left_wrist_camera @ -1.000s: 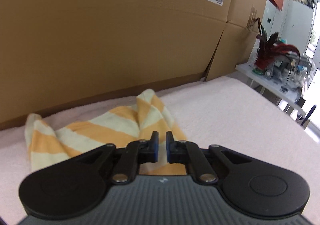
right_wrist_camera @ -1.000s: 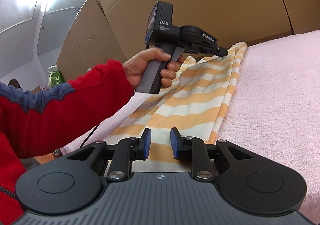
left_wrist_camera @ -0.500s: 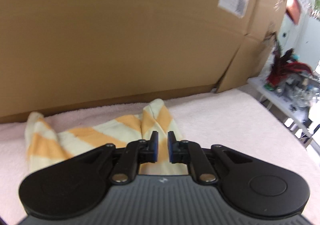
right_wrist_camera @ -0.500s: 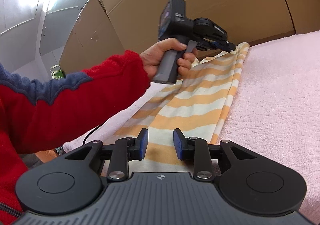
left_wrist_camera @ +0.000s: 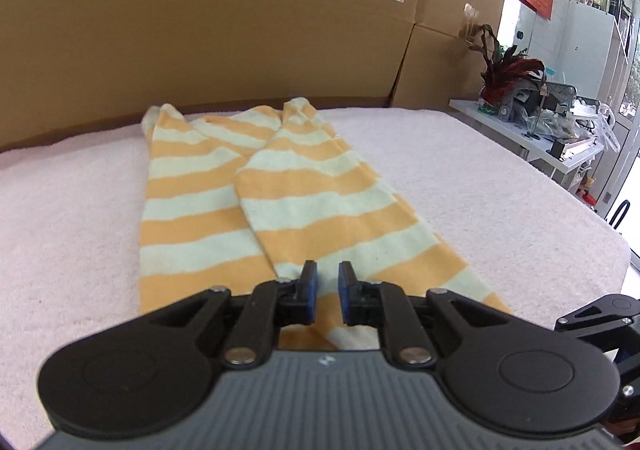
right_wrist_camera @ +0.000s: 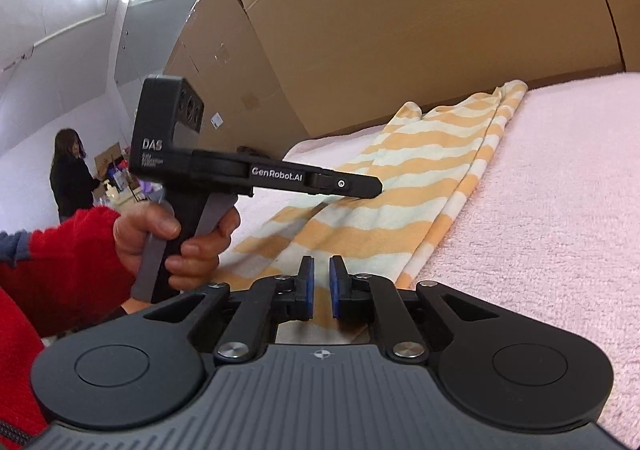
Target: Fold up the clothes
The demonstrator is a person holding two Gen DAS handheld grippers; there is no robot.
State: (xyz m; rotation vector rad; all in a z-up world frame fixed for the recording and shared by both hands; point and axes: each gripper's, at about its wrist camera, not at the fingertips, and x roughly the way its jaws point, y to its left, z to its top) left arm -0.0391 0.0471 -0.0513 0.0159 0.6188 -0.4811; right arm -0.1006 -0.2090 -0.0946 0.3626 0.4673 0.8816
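Left wrist view: the striped garment (left_wrist_camera: 256,202) lies lengthwise on the pink surface (left_wrist_camera: 460,186), far end toward the cardboard boxes (left_wrist_camera: 200,10); left tongs (left_wrist_camera: 325,292) and right tongs (right_wrist_camera: 321,286) slightly spread, empty

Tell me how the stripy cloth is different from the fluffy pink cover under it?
The orange-and-cream striped knit garment has bold stripes; the pale pink terry table cover is plain. The garment looks smooth and folded over itself; the cover looks fuzzy and lies in one spread layer. Both are soft fabric lying flat.
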